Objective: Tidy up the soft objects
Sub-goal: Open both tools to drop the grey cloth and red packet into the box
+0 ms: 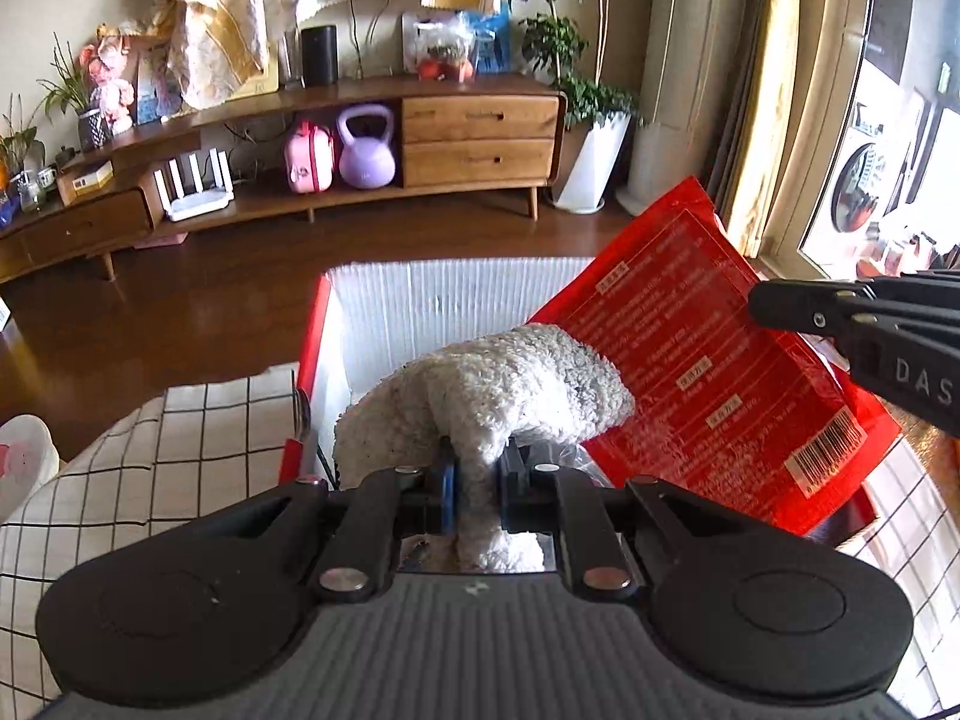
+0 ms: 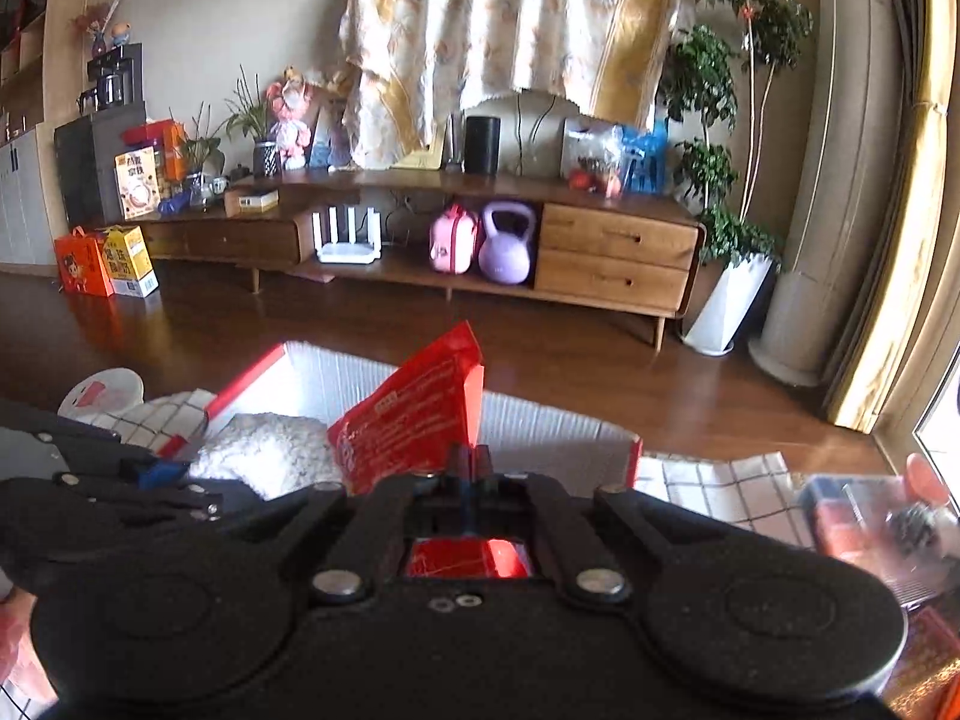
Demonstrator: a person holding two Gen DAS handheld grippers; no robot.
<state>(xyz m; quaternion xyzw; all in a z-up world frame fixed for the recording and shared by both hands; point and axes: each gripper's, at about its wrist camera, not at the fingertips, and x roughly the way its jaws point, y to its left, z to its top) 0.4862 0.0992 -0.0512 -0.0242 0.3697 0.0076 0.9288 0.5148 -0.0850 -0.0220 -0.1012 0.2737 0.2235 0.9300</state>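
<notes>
Left gripper (image 1: pixel 477 468): jaws pinched narrow on a fluffy white towel (image 1: pixel 498 390), held over the box for dropping.
Box (image 1: pixel 384 294): white-lined, red-edged, open beneath both items.
Right gripper (image 2: pixel 474 468): clamped tight on a red foil pouch (image 2: pixel 408 420), tilted above the box.

purple kettlebell (image 1: pixel 366 147), pink case (image 1: pixel 308 157), wooden cabinet (image 1: pixel 480 141), potted plant (image 1: pixel 591 162)

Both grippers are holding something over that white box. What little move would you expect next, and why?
Probably lowering both a little further into the box. The left gripper pinches the fluffy white cloth and the right gripper pinches the red packet, both above the box's open top.
</notes>
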